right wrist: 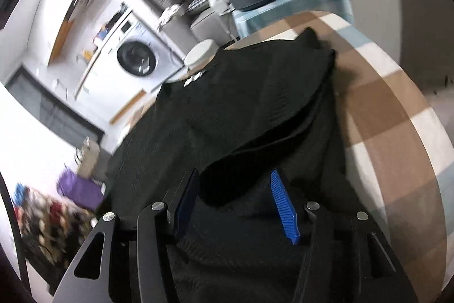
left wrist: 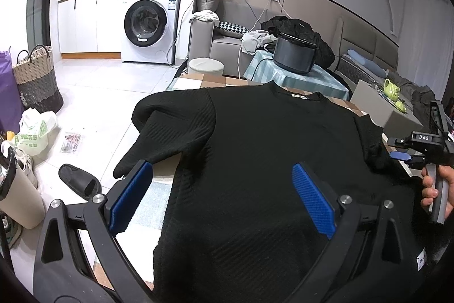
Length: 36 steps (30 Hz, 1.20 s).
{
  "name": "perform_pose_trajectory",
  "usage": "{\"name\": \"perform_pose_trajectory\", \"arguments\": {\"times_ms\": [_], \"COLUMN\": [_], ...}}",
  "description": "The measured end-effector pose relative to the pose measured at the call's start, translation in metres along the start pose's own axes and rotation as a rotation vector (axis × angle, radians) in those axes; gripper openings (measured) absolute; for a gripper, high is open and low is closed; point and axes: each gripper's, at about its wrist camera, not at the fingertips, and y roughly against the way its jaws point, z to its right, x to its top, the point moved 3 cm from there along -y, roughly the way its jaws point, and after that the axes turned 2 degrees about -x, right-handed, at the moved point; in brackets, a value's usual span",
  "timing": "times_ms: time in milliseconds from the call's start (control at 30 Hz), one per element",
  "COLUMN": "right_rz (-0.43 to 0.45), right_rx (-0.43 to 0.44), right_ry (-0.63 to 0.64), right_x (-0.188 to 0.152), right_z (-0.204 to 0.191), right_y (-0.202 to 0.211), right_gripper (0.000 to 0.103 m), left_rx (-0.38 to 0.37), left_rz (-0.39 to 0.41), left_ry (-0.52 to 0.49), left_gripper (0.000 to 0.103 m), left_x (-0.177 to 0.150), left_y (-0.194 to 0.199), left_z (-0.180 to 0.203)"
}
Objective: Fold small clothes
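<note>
while a washing machine [left wrist: 149, 27], a basket [left wrist: 37, 75] and a slipper [left wrist: 79, 181] sat off to the left, we saw a dark pot [left wrist: 295, 53] beyond the table [left wrist: 198, 81]. the black sweater [left wrist: 269, 161] lay flat there, one sleeve overhanging the edge. our left gripper [left wrist: 221, 189] hovered wide open; our right gripper [right wrist: 235, 200] pinched a sweater fold.

My right wrist view is smeared by motion, so the washing machine [right wrist: 137, 60] at left centre and the clutter at lower left are unreadable. The black sweater [right wrist: 255, 115] hides my right gripper [right wrist: 232, 200] fingertips, so I can't tell their grip. The sweater's hem runs off the bottom edge of the left wrist view.
</note>
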Motion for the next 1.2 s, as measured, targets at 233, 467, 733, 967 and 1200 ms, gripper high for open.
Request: {"name": "perform_pose_trajectory", "arguments": {"times_ms": [233, 467, 733, 967, 1200], "right_rz": [0.033, 0.028, 0.093, 0.024, -0.026], "right_rx": [-0.008, -0.106, 0.198, -0.039, -0.196], "right_ry": [-0.294, -0.308, -0.044, -0.042, -0.064], "right_x": [0.015, 0.026, 0.043, 0.017, -0.018], "right_z": [0.039, 0.034, -0.047, -0.023, 0.014], "right_y": [-0.009, -0.032, -0.025, -0.015, -0.002], "right_gripper": [0.055, 0.038, 0.038, 0.045, 0.045], "left_rx": [-0.005, -0.005, -0.001, -0.002, 0.052], "left_rz": [-0.014, -0.012, -0.026, -0.012, -0.018], "left_ry": [0.003, 0.003, 0.023, 0.023, 0.160], "left_gripper": [0.098, 0.098, 0.098, 0.098, 0.098], "left_x": [-0.001, -0.003, -0.003, 0.001, 0.010], "left_y": [-0.007, -0.008, -0.011, -0.003, -0.006], "left_z": [0.001, 0.000, -0.003, -0.006, -0.043]}}
